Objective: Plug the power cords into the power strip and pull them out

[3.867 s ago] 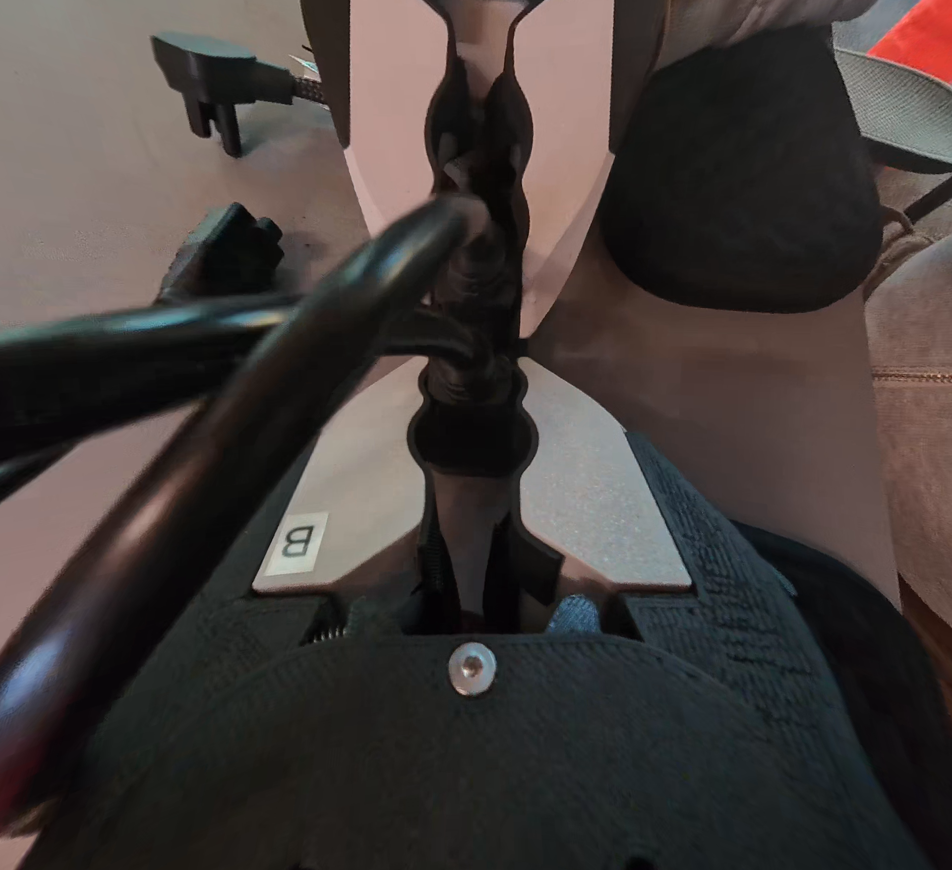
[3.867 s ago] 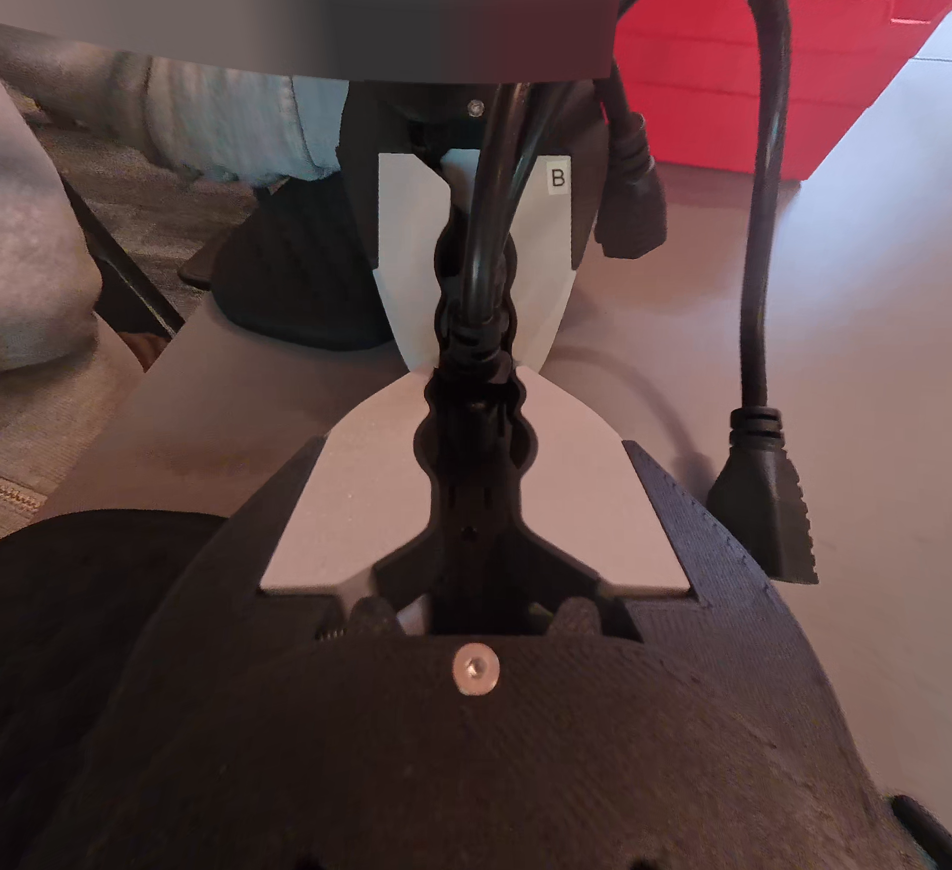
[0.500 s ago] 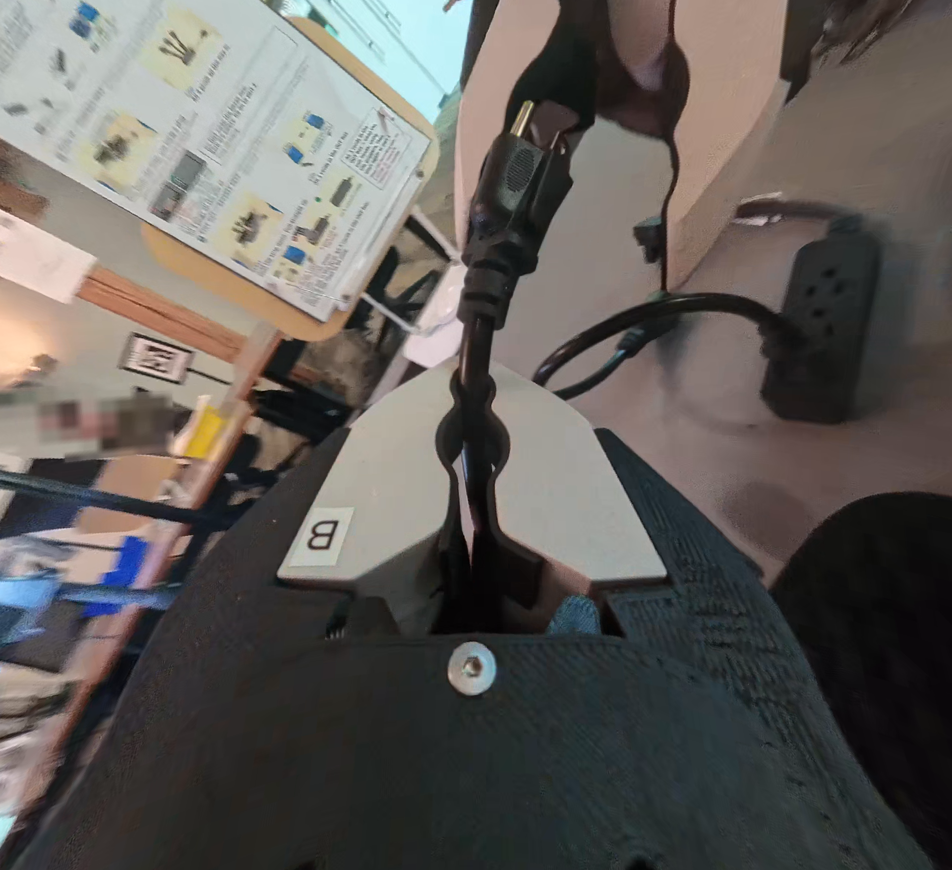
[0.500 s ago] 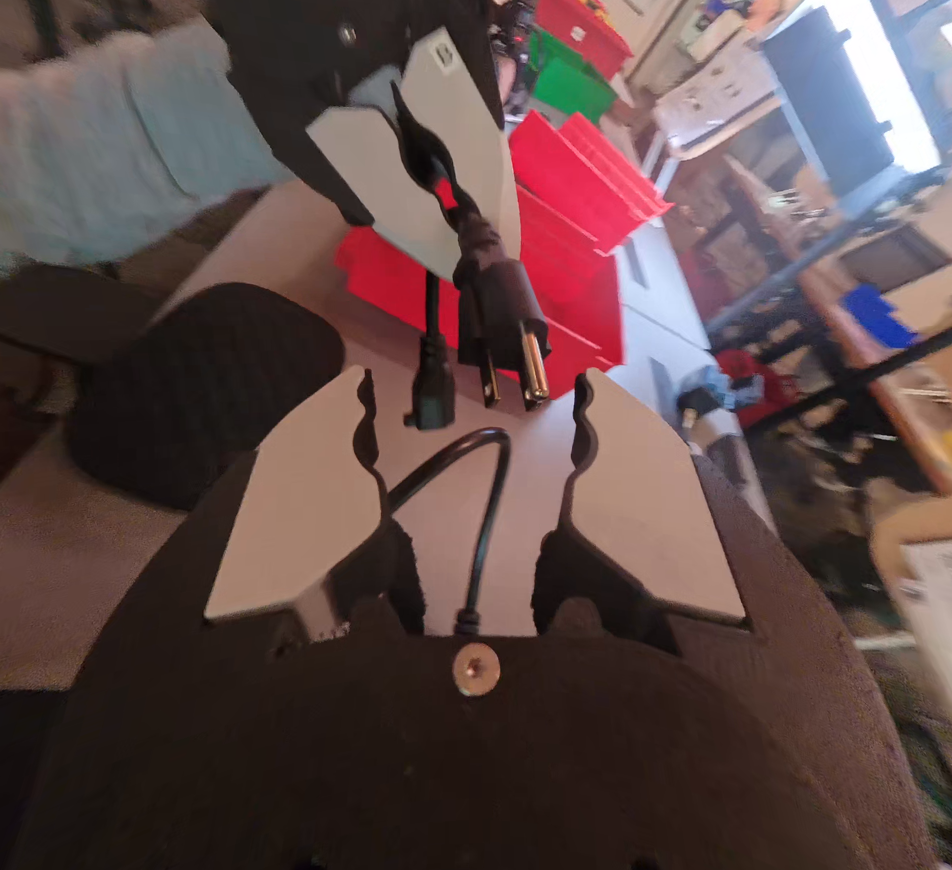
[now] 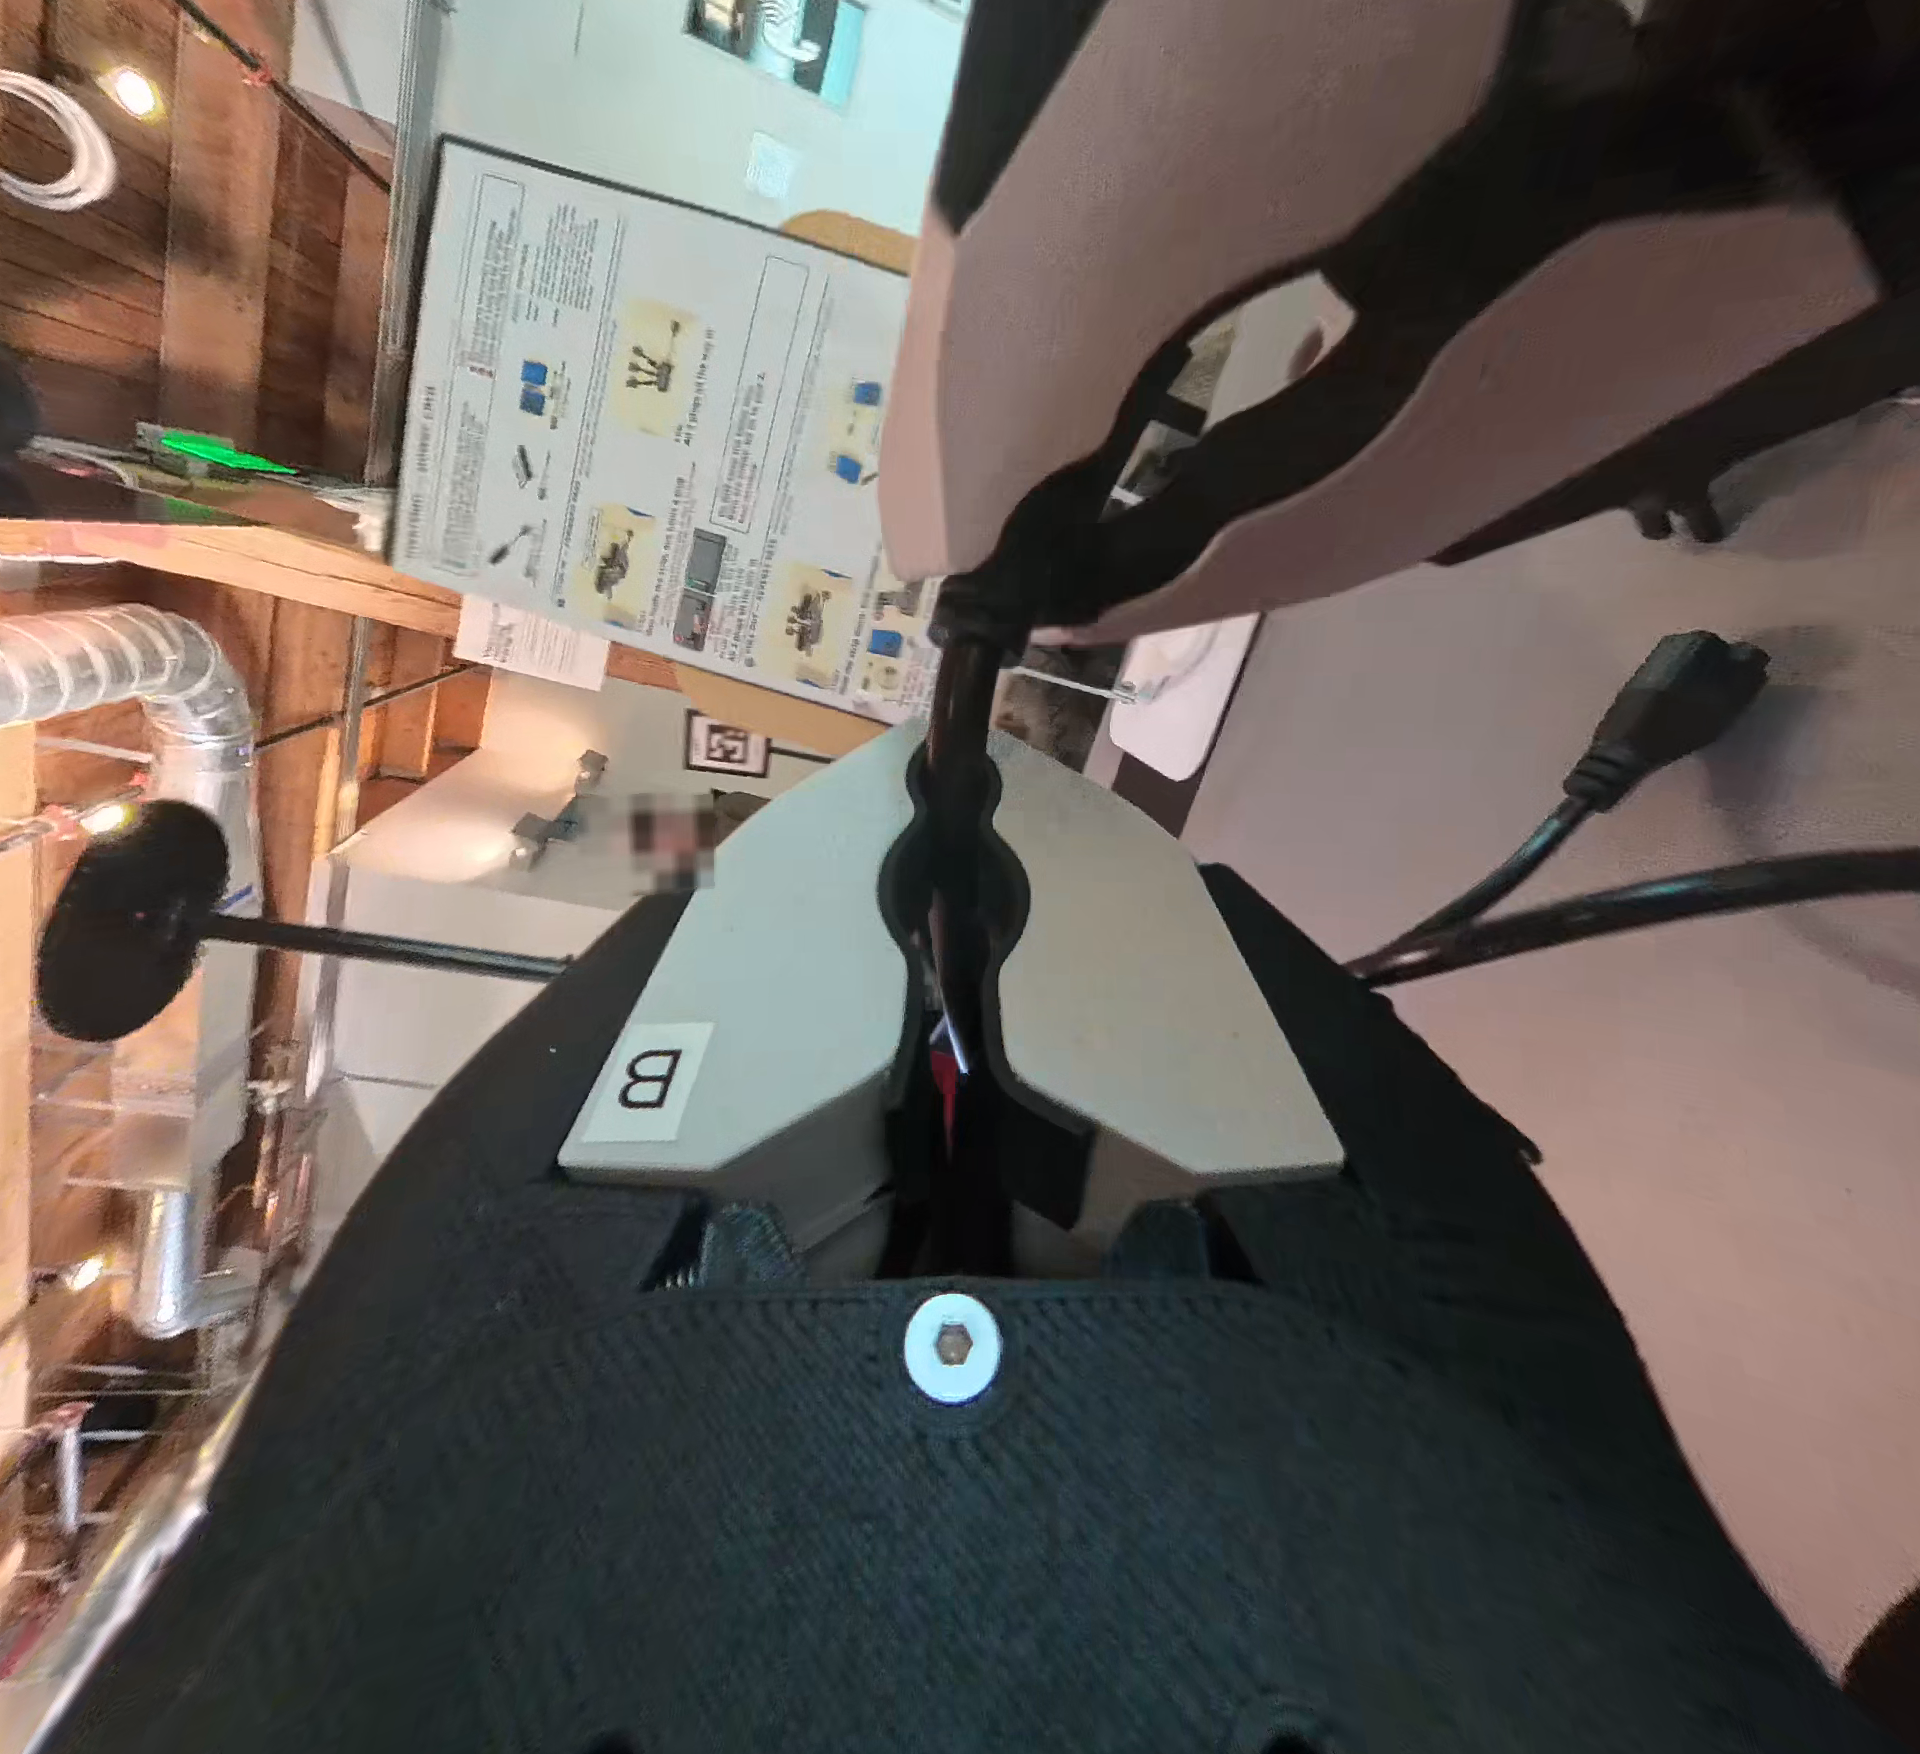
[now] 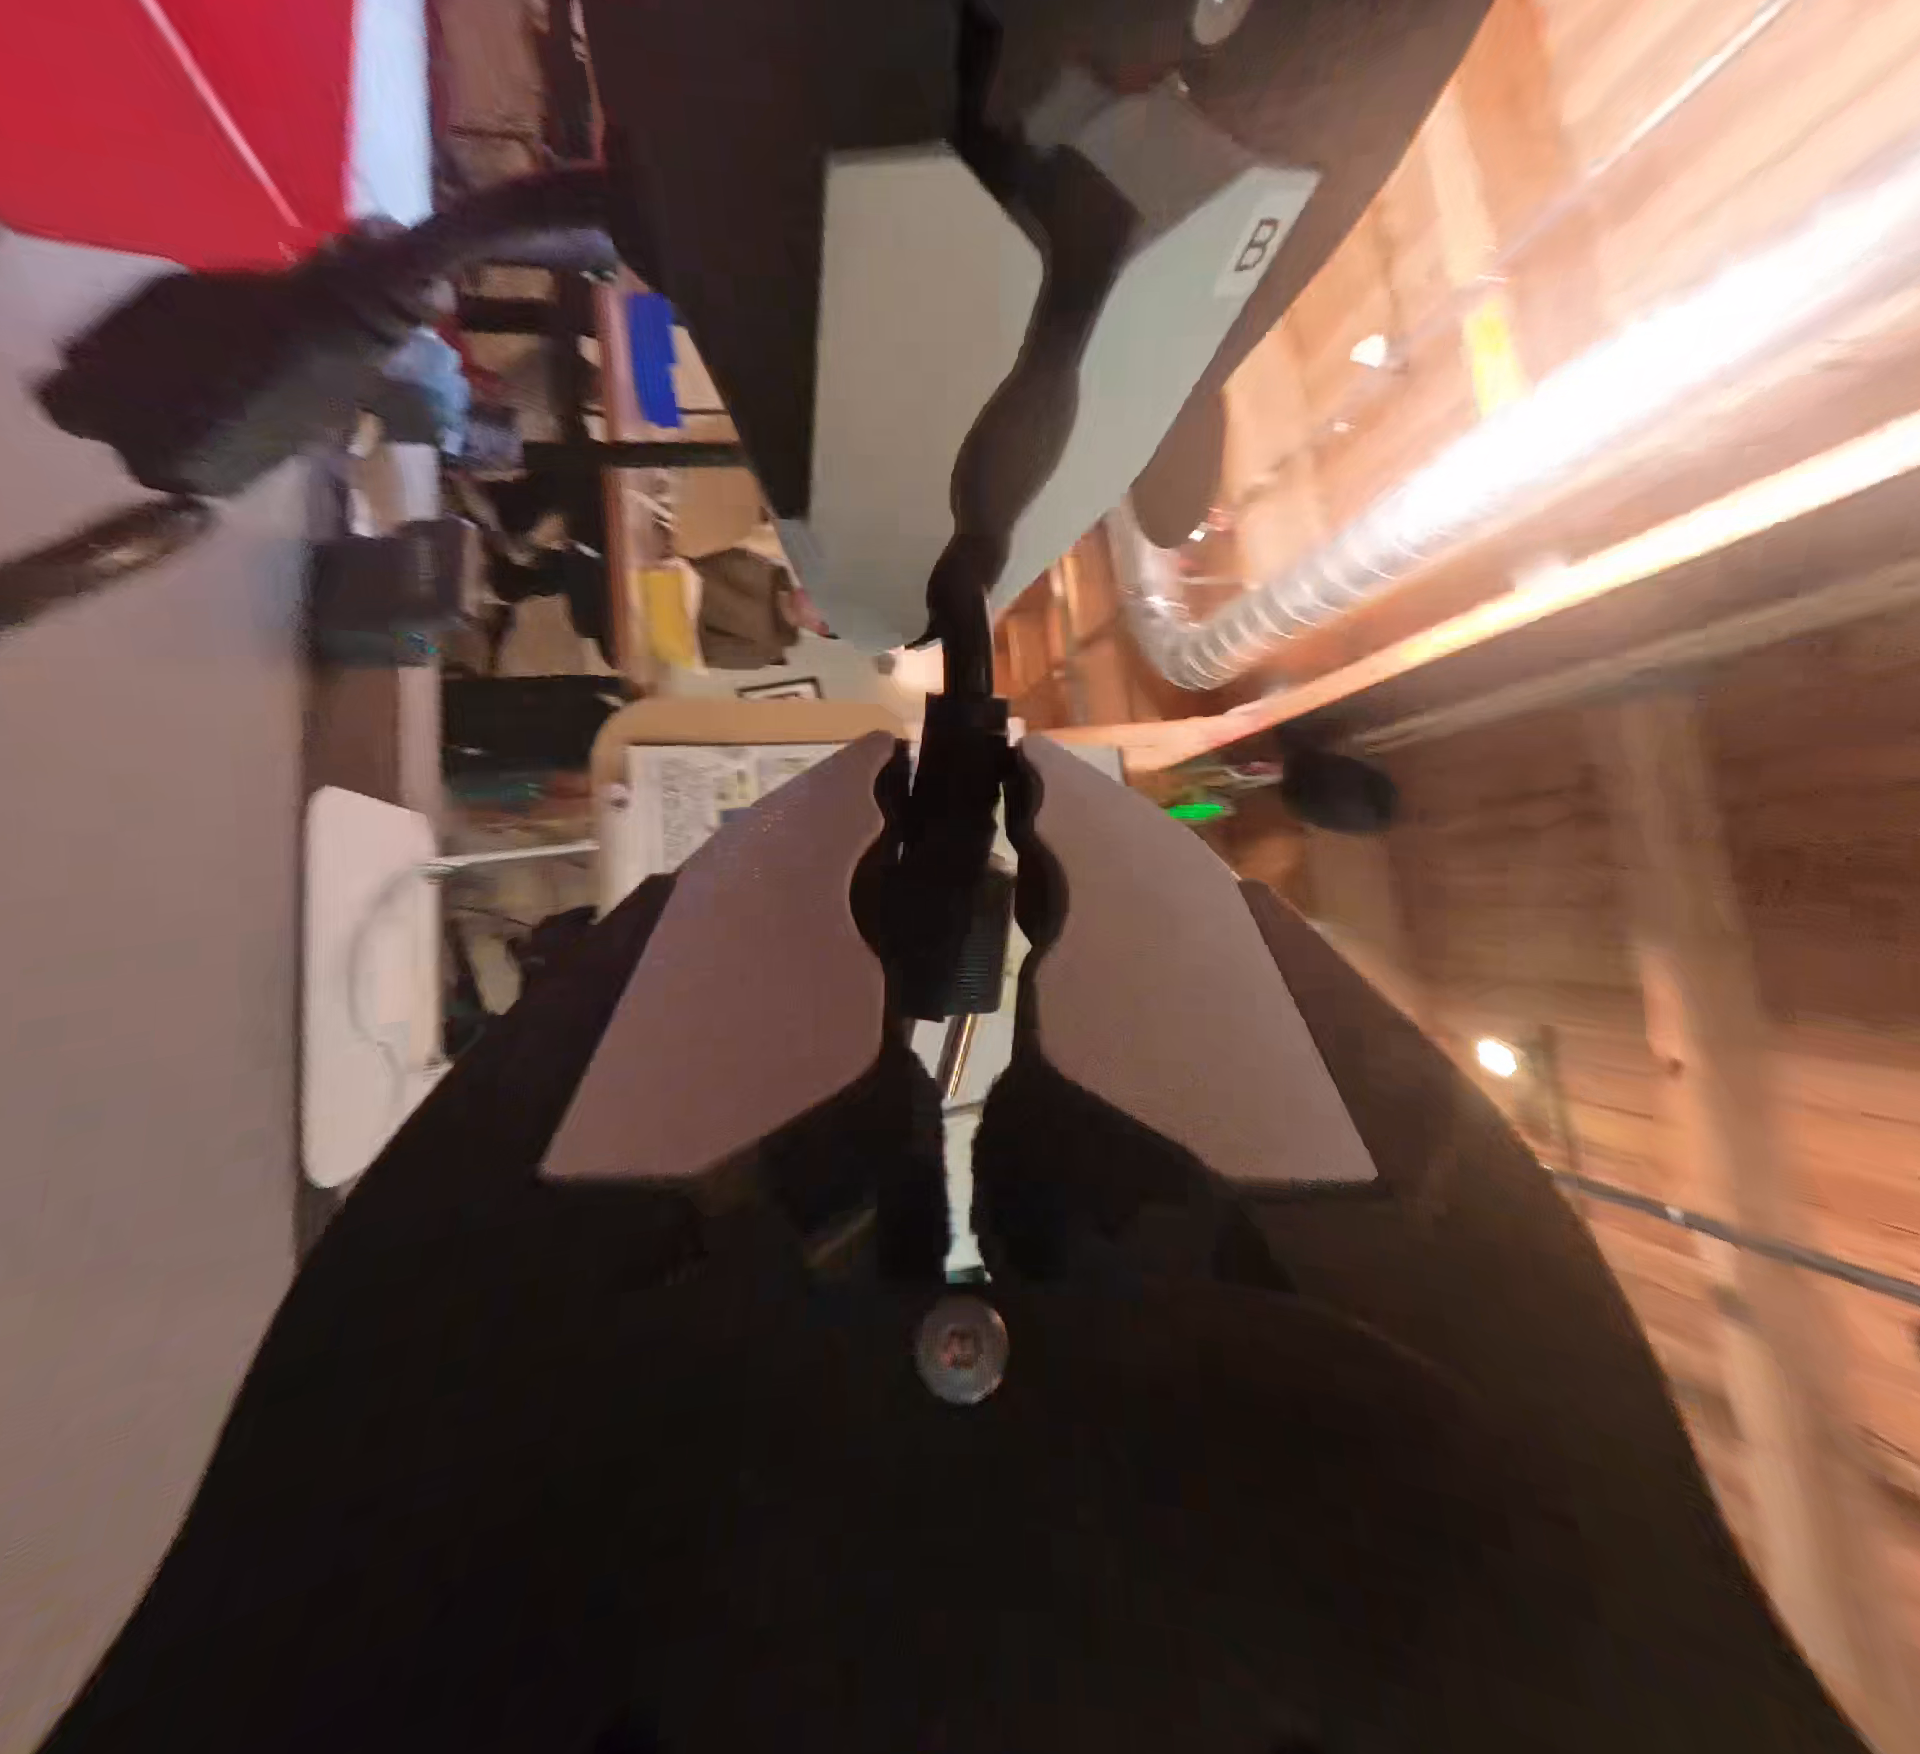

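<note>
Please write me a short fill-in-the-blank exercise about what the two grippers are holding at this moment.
1. The left gripper is shut on a black ____.
2. The plug sits between the fingers of the ____ gripper.
3. The plug's metal prongs point ____ the right wrist camera.
4. The bin at the upper left of the right wrist view is ____.

Missing words: cord; right; toward; red

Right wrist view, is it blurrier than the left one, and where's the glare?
Right wrist view: heavy motion smear, a bright streak of glare along the wooden beams; the plug in the right gripper stays fairly sharp. Left wrist view: mostly crisp, poster clear, edges bent by the wide lens.
</note>
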{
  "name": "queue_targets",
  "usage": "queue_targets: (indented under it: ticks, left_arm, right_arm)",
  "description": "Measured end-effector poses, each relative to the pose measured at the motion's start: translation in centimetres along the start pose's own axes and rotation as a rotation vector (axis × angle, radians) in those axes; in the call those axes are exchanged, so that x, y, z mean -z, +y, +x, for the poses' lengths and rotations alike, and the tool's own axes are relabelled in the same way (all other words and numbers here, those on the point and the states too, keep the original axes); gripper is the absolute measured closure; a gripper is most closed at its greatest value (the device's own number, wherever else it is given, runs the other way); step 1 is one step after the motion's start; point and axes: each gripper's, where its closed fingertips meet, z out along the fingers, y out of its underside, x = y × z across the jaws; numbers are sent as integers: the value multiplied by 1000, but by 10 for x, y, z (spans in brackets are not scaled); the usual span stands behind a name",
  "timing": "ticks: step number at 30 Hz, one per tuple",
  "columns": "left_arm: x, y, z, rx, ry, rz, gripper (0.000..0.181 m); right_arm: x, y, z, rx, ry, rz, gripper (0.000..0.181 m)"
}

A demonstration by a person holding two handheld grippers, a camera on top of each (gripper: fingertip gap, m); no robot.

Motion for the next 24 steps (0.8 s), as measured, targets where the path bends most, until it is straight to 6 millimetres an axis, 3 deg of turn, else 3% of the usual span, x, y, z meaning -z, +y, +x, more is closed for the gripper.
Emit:
queue_targets:
  ticks: [1, 6, 10, 14, 16, 19, 22, 24]
  left_arm:
    - [-1, -4, -3, -12, -22, -1, 178]
    - [4, -33, -16, -57, -81, 79, 173]
    - [21, -60, -16, -15, -48, 236, 140]
    - [35, -68, -23, 244, -20, 504, 122]
    - [37, -53, -40, 464, -97, 673, 122]
    - [23, 0, -48, 842, -190, 846, 122]
    - [-4, 55, -20, 1016, -240, 810, 122]
    - [-15, 81, 4, 1031, -295, 747, 122]
  right_arm:
    - [0, 3, 4, -7, 20, -4, 164]
    - [11, 15, 33, -43, 161, -24, 166]
    - [22, 48, 58, -98, 249, -126, 166]
    - [39, 93, 83, -188, 319, -236, 166]
    - [51, 117, 93, -229, 345, -298, 166]
    - [71, 154, 105, -265, 363, -409, 166]
    - [97, 191, 114, -288, 382, -528, 166]
    - [116, 215, 118, -311, 387, -621, 166]
